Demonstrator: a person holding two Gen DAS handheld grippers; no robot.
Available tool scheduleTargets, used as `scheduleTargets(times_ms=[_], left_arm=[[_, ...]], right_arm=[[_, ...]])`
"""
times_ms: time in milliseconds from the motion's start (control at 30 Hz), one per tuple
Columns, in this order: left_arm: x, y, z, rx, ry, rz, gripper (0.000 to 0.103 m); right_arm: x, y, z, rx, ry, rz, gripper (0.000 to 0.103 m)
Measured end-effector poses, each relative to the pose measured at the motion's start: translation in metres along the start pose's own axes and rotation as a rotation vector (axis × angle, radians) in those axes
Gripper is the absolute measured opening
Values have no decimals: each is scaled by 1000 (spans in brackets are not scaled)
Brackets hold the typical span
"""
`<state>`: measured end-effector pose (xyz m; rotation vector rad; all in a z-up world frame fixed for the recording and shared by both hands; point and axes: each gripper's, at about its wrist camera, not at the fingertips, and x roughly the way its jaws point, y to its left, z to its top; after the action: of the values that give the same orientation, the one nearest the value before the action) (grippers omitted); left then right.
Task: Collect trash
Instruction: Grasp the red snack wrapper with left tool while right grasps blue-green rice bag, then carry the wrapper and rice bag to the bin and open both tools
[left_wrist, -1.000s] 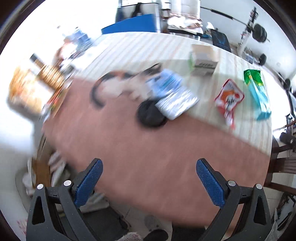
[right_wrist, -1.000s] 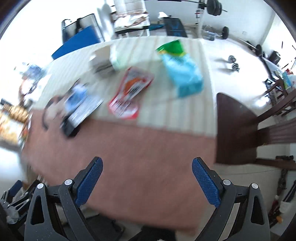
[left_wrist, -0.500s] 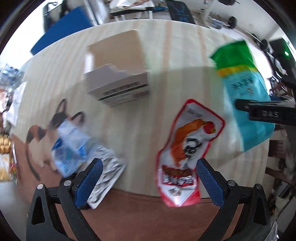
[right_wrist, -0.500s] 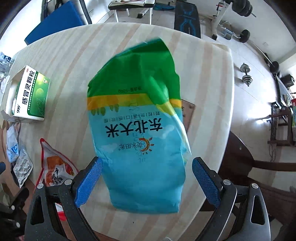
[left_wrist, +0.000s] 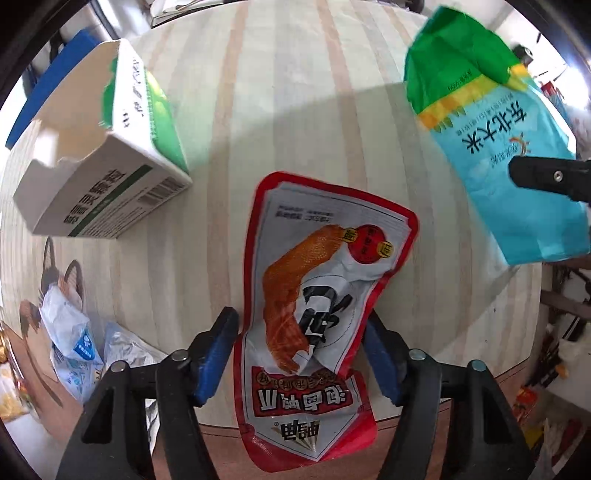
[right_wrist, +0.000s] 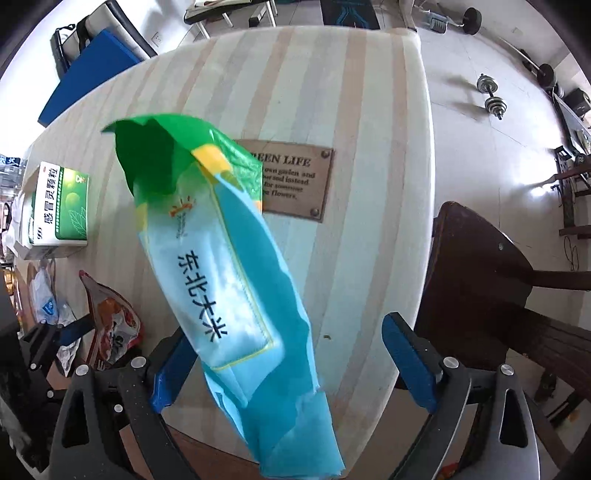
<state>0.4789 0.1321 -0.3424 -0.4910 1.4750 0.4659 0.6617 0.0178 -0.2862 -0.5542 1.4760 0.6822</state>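
Both wrist views looked steeply down at the striped tabletop (left_wrist: 295, 110) from close above. Each had its own tool at the bottom of the frame. They shared the red snack pouch (left_wrist: 317, 306), blue rice bag (right_wrist: 229, 280) and green-and-white box (left_wrist: 110, 155).
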Motion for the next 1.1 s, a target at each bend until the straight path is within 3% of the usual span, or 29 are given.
scheduleTargets(times_ms=[100,267,300,333,367,700,833,1100], left_arm=[[-10,6,-3,-32,-17,-16,52],[-17,11,-17,-75,-27,-30,45],[-19,12,-18,-80,-28,-32,44],[-22,9,-19,-87,-30,-36,44],[-23,12,-21,-97,-34,-42,43],[-78,29,-44,-190,-147,-80,42],[-108,32,-66,-213,-205,-78,42],[-152,59,-157,-285,-302,-92,42]], right_arm=[[-22,13,-1,-36,-63,-6,98],[-18,39,7,-92,-64,-31,95],[-16,42,8,-90,-67,-34,88],[-11,42,9,-84,-66,-31,56],[-9,42,9,-73,-56,-28,34],[-44,52,-21,-45,-143,58,33],[-63,61,-48,-45,-171,89,33],[-101,106,-139,-92,-210,153,33]])
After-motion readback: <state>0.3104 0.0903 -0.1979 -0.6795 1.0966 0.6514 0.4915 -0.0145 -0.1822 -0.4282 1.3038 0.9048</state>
